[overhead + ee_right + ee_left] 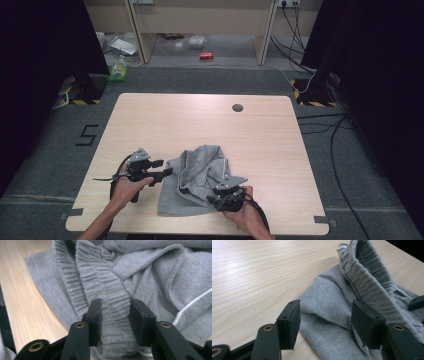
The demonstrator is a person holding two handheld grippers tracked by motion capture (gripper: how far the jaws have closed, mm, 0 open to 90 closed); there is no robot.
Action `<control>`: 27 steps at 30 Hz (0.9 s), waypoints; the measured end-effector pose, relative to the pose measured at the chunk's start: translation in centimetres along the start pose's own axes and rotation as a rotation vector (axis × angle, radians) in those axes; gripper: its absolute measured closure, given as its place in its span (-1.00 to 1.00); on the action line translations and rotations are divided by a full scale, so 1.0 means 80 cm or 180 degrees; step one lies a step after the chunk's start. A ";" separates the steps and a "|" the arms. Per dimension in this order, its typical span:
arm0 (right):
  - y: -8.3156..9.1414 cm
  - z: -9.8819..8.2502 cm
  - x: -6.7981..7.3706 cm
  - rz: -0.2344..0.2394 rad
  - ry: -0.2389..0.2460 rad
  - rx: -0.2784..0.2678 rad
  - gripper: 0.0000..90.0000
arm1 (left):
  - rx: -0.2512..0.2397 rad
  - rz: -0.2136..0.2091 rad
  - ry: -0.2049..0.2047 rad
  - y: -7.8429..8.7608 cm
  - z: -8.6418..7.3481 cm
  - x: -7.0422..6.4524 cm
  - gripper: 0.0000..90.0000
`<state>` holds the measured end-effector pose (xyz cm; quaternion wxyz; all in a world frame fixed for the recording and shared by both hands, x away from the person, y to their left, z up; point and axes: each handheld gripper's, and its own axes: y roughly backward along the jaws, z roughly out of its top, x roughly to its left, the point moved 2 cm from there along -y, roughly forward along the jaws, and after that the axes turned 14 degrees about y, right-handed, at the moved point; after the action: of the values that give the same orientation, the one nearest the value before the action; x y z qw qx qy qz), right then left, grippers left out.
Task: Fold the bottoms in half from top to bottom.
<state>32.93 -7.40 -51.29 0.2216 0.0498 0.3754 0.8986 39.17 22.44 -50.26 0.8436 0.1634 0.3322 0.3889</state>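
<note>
The right gripper (114, 315), nearest the person, straddles the ribbed waistband (105, 297) of the grey shorts (197, 180), jaws apart, the band between them but not visibly pinched. The left gripper (325, 322) stands spread over the shorts' left edge, holding nothing. The shorts lie crumpled at the table's (200, 115) near side. This looks like the start of straightening: next, both must close on cloth and draw it flat.
</note>
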 end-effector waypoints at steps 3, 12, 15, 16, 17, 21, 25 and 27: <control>0.005 0.011 -0.005 0.0027 -0.0066 -0.0120 0.23 | 0.0025 0.0044 -0.0008 -0.005 -0.001 0.004 -0.11; 0.014 0.078 -0.034 -0.0064 -0.0035 -0.0383 0.03 | 0.0164 0.0189 0.0023 -0.008 -0.010 0.020 -0.19; 0.005 0.098 -0.045 -0.0040 -0.0086 -0.0432 0.00 | 0.0208 0.0249 -0.0050 -0.009 -0.012 0.021 -0.20; 0.001 0.105 -0.050 -0.0025 -0.0100 -0.0440 0.00 | 0.0217 0.0266 -0.0067 -0.009 -0.013 0.022 -0.21; -0.002 0.109 -0.052 -0.0029 -0.0113 -0.0443 0.00 | 0.0223 0.0294 -0.0085 -0.010 -0.014 0.023 -0.22; -0.018 0.127 -0.063 -0.0061 -0.0096 -0.0402 -0.01 | 0.0298 0.0398 -0.0163 -0.014 -0.018 0.027 -0.24; -0.030 0.138 -0.072 -0.0083 -0.0102 -0.0367 0.00 | 0.0310 0.0408 -0.0204 -0.015 -0.020 0.027 -0.25; -0.035 0.142 -0.078 -0.0095 -0.0110 -0.0356 0.00 | 0.0293 0.0447 -0.0278 -0.016 -0.022 0.025 -0.26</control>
<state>42.42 -0.93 -44.68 0.2438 0.0473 0.3214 0.9138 39.65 23.20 -53.09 0.8196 0.2416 0.3003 0.4240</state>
